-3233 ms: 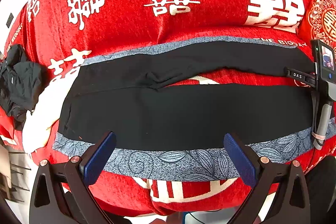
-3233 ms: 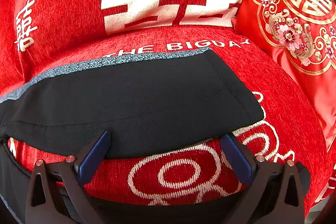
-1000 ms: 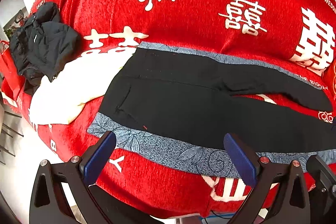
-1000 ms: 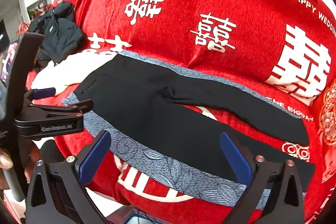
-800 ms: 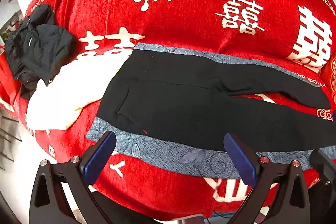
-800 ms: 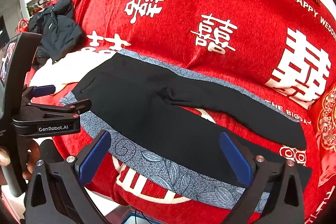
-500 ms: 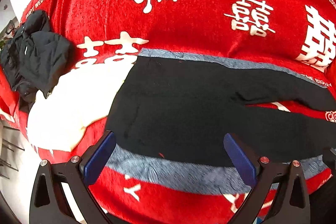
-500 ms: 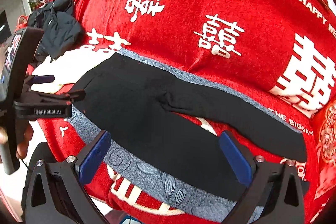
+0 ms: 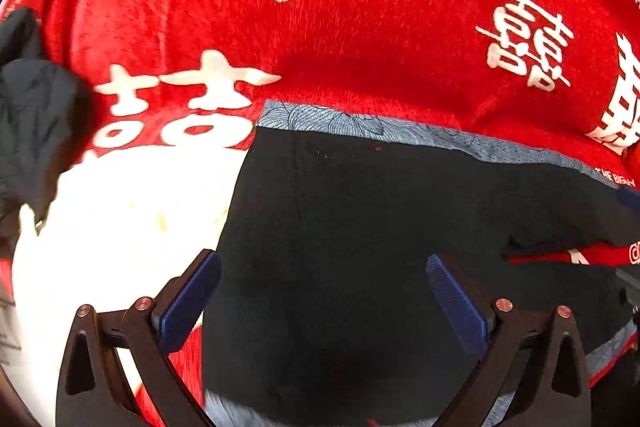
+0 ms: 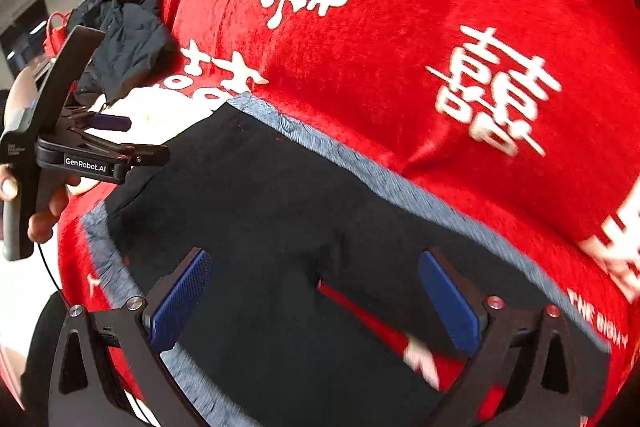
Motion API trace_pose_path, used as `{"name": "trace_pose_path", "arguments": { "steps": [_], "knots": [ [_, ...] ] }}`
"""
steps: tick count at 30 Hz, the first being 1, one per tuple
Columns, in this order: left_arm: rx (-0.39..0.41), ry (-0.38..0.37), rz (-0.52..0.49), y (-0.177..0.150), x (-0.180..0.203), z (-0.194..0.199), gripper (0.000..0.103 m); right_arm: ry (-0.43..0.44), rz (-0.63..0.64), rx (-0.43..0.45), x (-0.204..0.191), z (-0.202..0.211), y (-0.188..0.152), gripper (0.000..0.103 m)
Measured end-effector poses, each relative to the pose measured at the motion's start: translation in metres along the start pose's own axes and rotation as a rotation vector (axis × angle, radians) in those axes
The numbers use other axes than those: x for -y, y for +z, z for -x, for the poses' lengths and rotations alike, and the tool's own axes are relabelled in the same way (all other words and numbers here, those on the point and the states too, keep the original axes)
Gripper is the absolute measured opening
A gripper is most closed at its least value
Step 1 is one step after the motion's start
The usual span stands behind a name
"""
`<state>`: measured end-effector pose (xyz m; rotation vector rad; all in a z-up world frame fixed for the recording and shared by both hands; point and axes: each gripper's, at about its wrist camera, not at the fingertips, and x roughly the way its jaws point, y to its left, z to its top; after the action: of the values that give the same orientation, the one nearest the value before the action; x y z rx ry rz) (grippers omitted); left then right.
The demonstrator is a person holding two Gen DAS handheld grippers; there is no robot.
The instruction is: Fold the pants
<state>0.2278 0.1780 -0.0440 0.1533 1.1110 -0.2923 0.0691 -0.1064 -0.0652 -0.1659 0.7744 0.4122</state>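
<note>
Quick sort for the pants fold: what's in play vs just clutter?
In play:
- pants, flat on the sofa cover
- left claw, open above the waist end
- right claw, open above the crotch

Clutter:
- dark jacket
- white cloth
- red sofa cover

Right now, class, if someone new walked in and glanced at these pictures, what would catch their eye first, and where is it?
First, the bright red cover with big white characters, filling the whole background. Next, the black pants spread flat across it on a grey patterned cloth, legs parted toward the right. Then the two open grippers, left gripper over the waist end and right gripper near the crotch, holding nothing.
</note>
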Motion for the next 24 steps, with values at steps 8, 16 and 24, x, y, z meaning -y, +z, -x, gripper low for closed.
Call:
{"name": "trace_pose_path", "arguments": {
  "steps": [8, 16, 24],
  "knots": [
    [-0.061, -0.08, -0.003, 0.034, -0.034, -0.052, 0.103, 0.074, -0.004, 0.015, 0.004, -0.04, 0.017, 0.103],
    [-0.115, -0.064, -0.022, 0.068, -0.033, -0.106, 0.103, 0.088, 0.01, 0.017, 0.002, -0.069, 0.016, 0.103],
    [-0.139, -0.084, -0.014, 0.094, -0.037, -0.139, 0.103, 0.084, -0.005, 0.025, 0.011, -0.093, 0.027, 0.103]
  ]
}}
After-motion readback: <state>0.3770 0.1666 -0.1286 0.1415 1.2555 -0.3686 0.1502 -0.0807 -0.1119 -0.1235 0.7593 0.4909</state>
